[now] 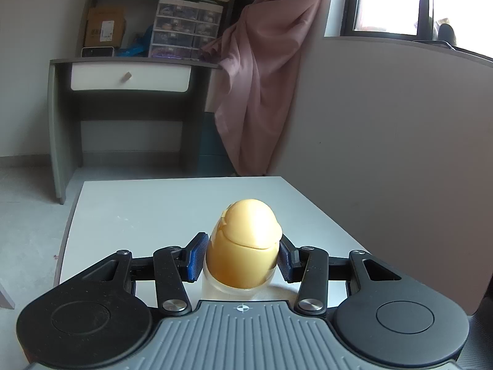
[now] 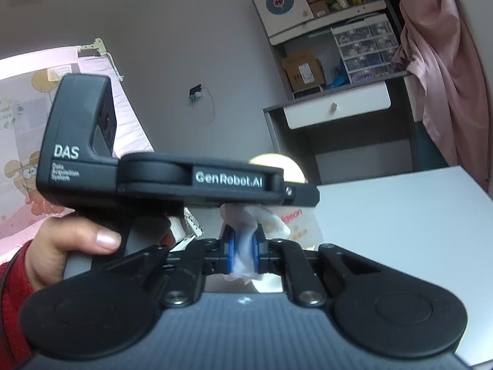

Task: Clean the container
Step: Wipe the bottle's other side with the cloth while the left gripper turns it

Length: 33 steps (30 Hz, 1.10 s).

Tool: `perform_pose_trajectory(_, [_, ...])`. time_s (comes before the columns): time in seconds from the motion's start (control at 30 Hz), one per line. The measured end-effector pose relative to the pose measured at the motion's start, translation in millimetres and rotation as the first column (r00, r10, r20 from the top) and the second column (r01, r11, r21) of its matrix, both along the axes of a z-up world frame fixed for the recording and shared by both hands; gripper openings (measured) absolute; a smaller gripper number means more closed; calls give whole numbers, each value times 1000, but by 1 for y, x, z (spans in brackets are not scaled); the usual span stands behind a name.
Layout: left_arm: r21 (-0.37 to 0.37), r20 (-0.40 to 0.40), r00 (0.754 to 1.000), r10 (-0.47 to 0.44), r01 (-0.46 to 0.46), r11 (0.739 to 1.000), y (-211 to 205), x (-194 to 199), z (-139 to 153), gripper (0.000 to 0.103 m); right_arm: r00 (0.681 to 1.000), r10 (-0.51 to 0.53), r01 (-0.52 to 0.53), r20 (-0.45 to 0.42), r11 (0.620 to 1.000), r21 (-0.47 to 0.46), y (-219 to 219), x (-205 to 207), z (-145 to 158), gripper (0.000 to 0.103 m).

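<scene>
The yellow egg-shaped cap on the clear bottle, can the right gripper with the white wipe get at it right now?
Probably not directly. The left gripper's black body crosses in front of the right gripper, which is shut on the white wipe, and hides all but a sliver of the yellow egg-shaped cap. It would likely need to go around.

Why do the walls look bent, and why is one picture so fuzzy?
Left wrist view: the wide lens bows the partition, the window glares white, the yellow-capped bottle is sharp. Right wrist view: the other gripper's body and white wipe sit close and look smeared.

Surface [image 1: 148, 203]: white, rectangular. Contents: one bottle [image 1: 243, 246] with yellow domed cap, upright near the front edge.
</scene>
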State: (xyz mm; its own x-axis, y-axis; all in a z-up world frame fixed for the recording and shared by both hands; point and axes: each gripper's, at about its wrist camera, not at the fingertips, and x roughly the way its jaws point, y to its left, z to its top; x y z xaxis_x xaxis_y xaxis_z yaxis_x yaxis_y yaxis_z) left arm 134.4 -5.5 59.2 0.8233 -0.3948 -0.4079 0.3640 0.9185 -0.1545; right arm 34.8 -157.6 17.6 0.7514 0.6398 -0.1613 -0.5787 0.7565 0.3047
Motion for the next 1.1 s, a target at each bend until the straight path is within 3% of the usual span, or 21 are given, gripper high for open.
perform_pose_trajectory(0.33, [-6, -1, 1000, -1, 1, 1000, 0, 0, -3, 47, 990, 9, -15, -142, 999, -42, 5, 17, -34, 12])
perform_pose_trajectory(0.53, [-2, -2, 1000, 1, -1, 1000, -4, -2, -3, 47, 989, 9, -15, -151, 999, -41, 8, 15, -35, 12])
perform_pose_trajectory(0.9, [3, -5, 1000, 4, -4, 1000, -7, -3, -1, 47, 1000, 11, -11, -19, 999, 31, 12, -2, 2, 12])
perform_pose_trajectory(1.1, [2, -4, 1000, 3, -3, 1000, -8, -5, -3, 47, 1000, 5, -5, -2, 999, 54, 15, 1, 7, 12])
